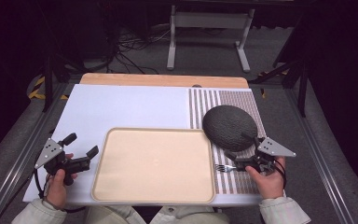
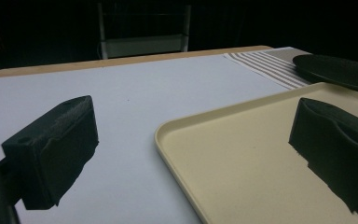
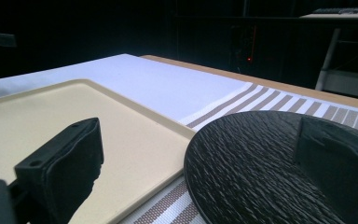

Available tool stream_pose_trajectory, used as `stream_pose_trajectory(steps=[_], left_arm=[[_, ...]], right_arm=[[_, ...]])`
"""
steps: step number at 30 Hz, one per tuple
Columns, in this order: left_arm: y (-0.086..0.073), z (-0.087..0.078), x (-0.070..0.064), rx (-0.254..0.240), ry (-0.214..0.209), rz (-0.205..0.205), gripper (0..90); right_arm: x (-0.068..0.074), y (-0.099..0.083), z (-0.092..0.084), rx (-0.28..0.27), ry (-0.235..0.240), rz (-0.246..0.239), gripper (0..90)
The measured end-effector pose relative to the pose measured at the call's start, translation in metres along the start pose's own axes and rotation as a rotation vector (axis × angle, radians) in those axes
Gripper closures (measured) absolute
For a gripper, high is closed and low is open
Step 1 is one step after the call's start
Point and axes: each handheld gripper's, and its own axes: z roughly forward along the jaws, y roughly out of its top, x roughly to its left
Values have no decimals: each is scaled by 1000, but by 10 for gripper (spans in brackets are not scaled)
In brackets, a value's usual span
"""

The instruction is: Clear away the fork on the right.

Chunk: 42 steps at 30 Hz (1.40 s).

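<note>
A beige tray [image 1: 154,163] lies empty at the table's front middle. A dark round textured plate [image 1: 229,127] rests on the striped placemat [image 1: 223,99] to the tray's right. A silver fork [image 1: 224,168] lies on the placemat just in front of the plate. My right gripper [image 1: 240,147] stands open at the plate's near rim, above the fork. In the right gripper view the plate [image 3: 261,172] lies between the jaws and the right jaw stands over it. My left gripper [image 1: 81,145] is open beside the tray's left edge [image 2: 168,126], holding nothing.
A white mat [image 1: 121,107] covers the table's left and middle. The wooden table edge [image 1: 163,80] runs along the back. Beyond it a white metal frame [image 1: 209,32] and cables lie on the floor. Metal rails flank the table.
</note>
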Motion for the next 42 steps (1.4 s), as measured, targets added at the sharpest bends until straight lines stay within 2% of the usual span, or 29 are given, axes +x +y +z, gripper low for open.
stream_pose_trajectory(steps=[4,7,15,24,25,27,31,36,37,38,40,42], left_arm=[[0,0,0,-3,4,0,18],[0,0,0,-1,3,1,18],[0,0,0,3,4,3,18],[0,0,-1,1,10,1,17],[0,0,-1,1,10,1,17],[0,0,0,3,9,3,17],[0,0,-1,4,9,4,17],[0,0,-1,3,11,4,17],[0,0,-1,3,11,4,17],[0,0,-1,3,11,4,17],[0,0,-1,3,11,4,17],[0,0,0,5,10,5,17]], right_arm=[[1,7,6,32,45,-14,17],[1,11,8,45,58,-10,20],[0,36,13,143,92,-80,25],[-2,52,18,301,132,-169,31],[-2,52,18,301,132,-169,31],[-2,56,19,354,142,-192,34],[-2,62,21,417,159,-226,37],[-1,67,24,510,194,-257,52],[-1,67,24,510,194,-257,52],[-1,70,26,551,202,-280,54],[-1,71,26,563,204,-288,56],[-1,73,28,599,210,-305,61]])
